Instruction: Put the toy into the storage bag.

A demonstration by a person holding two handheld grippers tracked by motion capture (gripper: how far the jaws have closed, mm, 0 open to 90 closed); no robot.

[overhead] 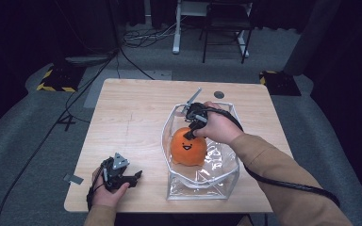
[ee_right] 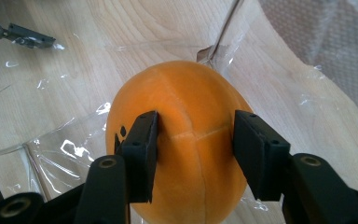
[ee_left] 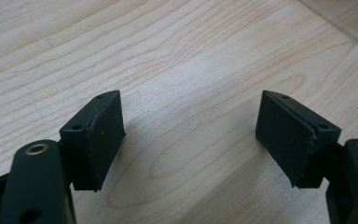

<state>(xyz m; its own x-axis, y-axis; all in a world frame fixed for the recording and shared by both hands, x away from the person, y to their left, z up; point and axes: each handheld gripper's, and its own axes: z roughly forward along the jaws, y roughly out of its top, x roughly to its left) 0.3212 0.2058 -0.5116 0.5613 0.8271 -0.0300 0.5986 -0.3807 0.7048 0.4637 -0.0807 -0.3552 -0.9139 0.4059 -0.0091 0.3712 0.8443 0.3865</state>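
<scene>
I am pinching the orange plush toy (ee_right: pixel 186 140) (its smiling face turned toward me) with my right gripper (ee_right: pixel 196 149), inside the clear plastic bag (overhead: pixel 201 181) standing open on the bench (overhead: pixel 127 117). My left gripper (ee_left: pixel 191 135) is resting spread wide over bare wood near the bench's front edge.

Black right gripper (ee_right: pixel 195 140) pinching orange plush toy (ee_right: pixel 186 116) at frame centre, inside clear plastic bag (ee_right: pixel 279 79) on wooden table (ee_right: pixel 74 56).
</scene>
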